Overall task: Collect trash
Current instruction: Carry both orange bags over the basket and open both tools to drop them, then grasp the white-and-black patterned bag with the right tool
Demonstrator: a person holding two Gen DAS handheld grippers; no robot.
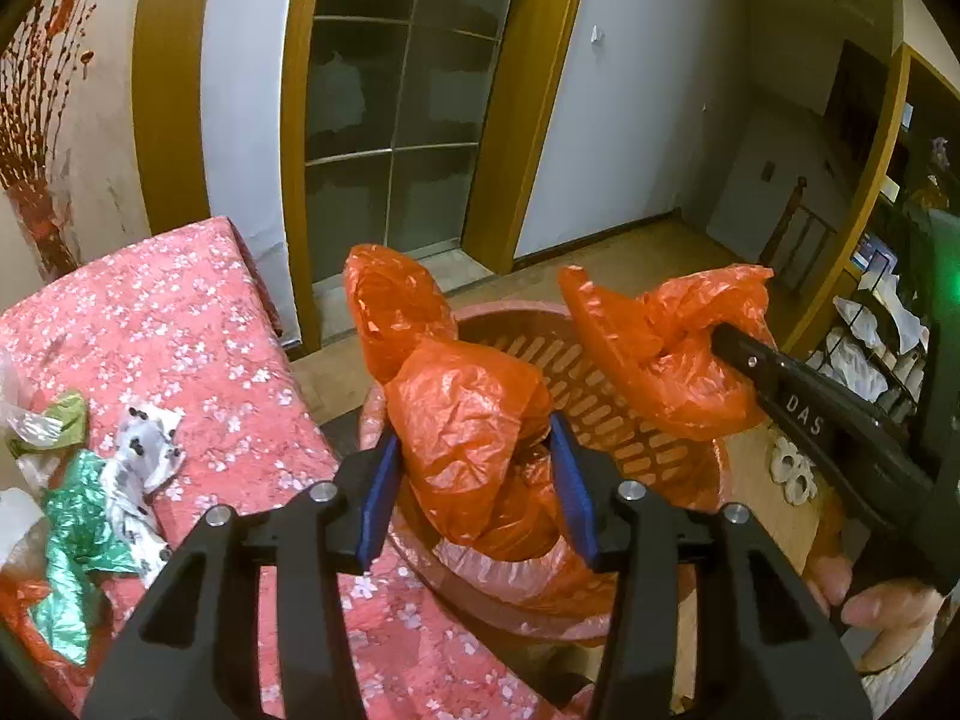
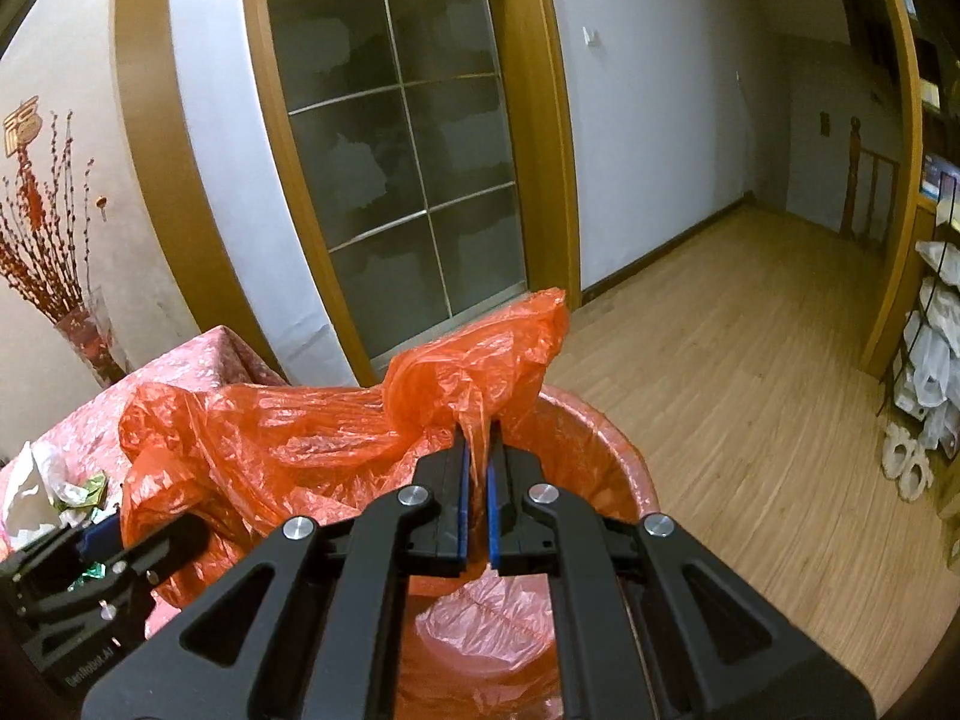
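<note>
An orange plastic bag (image 1: 474, 420) hangs bunched over a pink slotted bin (image 1: 576, 396) lined with thin pink film. My left gripper (image 1: 477, 480) has its blue pads pressed on either side of one bunch of the bag's mouth. My right gripper (image 2: 478, 468) is shut on another thin strip of the orange bag (image 2: 300, 432) above the bin's rim (image 2: 606, 420). The left wrist view shows the right gripper (image 1: 717, 336) entering from the right with plastic wrapped round its tip. Crumpled wrappers, one green foil (image 1: 78, 516) and one white spotted (image 1: 144, 450), lie on the table.
The table (image 1: 180, 324), covered in a pink floral cloth, stands left of the bin. Behind are a glass sliding door (image 2: 390, 150) in a wooden frame and bare wood floor (image 2: 750, 360). A wire rack (image 2: 936, 348) with white bags and white slippers (image 2: 906, 462) stand at the right.
</note>
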